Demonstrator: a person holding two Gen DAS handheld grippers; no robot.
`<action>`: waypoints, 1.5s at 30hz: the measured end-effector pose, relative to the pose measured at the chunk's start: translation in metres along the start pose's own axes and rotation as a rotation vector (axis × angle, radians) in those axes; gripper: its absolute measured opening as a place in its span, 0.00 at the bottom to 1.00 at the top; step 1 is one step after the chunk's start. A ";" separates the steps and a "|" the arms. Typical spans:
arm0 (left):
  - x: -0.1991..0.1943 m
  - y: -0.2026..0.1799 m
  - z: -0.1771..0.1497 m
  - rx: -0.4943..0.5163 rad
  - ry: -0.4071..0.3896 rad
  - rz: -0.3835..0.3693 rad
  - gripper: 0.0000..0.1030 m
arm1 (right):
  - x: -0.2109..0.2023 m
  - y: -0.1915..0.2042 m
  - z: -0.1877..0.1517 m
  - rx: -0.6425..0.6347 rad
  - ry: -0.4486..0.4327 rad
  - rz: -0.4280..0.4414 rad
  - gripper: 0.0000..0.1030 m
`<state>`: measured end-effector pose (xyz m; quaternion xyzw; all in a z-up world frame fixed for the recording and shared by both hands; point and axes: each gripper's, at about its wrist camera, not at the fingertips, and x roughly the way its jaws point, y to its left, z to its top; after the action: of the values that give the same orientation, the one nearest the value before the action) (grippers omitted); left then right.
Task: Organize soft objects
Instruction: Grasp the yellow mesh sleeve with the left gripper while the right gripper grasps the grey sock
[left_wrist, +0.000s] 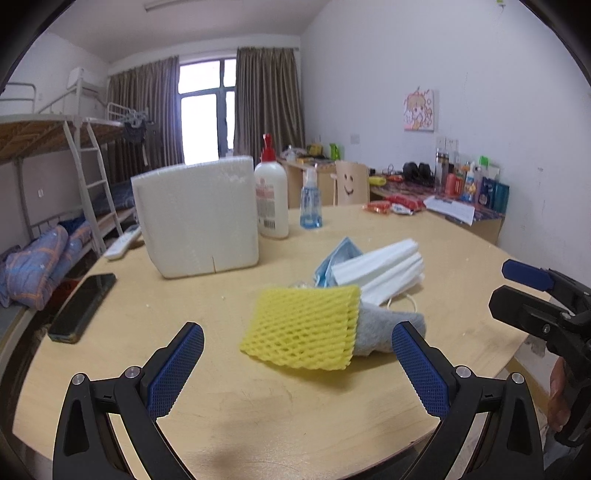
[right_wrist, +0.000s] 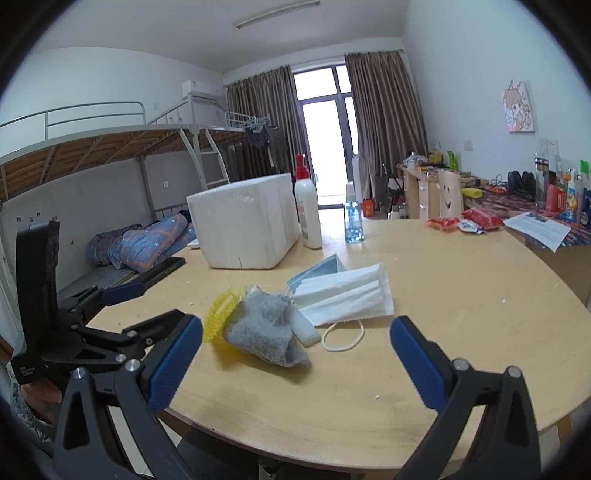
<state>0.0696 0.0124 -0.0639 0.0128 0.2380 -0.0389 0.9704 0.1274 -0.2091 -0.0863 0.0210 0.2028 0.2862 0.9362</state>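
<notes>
A yellow foam net sleeve (left_wrist: 304, 328) lies on the wooden table (left_wrist: 258, 413), partly over a grey cloth (left_wrist: 384, 328). Behind them lie white face masks (left_wrist: 384, 269) and a blue mask (left_wrist: 334, 264). My left gripper (left_wrist: 297, 369) is open and empty, just short of the net. In the right wrist view the grey cloth (right_wrist: 264, 326) hides most of the net (right_wrist: 218, 319), with the white masks (right_wrist: 347, 293) beyond. My right gripper (right_wrist: 295, 363) is open and empty, close to the cloth. A white foam box (left_wrist: 197, 218) stands at the back.
A lotion bottle (left_wrist: 271, 199) and a blue spray bottle (left_wrist: 310, 206) stand beside the foam box. A phone (left_wrist: 83, 306) and a remote (left_wrist: 122, 242) lie at the table's left. Snack packets (right_wrist: 465, 219) lie far right. Bunk beds stand left.
</notes>
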 end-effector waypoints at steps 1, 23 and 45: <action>0.003 0.000 -0.001 0.000 0.008 0.000 0.99 | 0.003 0.000 -0.001 0.002 0.008 0.004 1.00; 0.067 0.004 -0.010 0.063 0.191 -0.035 0.65 | 0.045 -0.006 -0.009 0.011 0.125 0.044 1.00; 0.068 0.037 -0.001 -0.071 0.170 -0.108 0.27 | 0.078 0.019 0.001 -0.084 0.201 0.123 1.00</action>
<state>0.1320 0.0447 -0.0959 -0.0310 0.3212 -0.0816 0.9430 0.1760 -0.1507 -0.1111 -0.0347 0.2816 0.3523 0.8919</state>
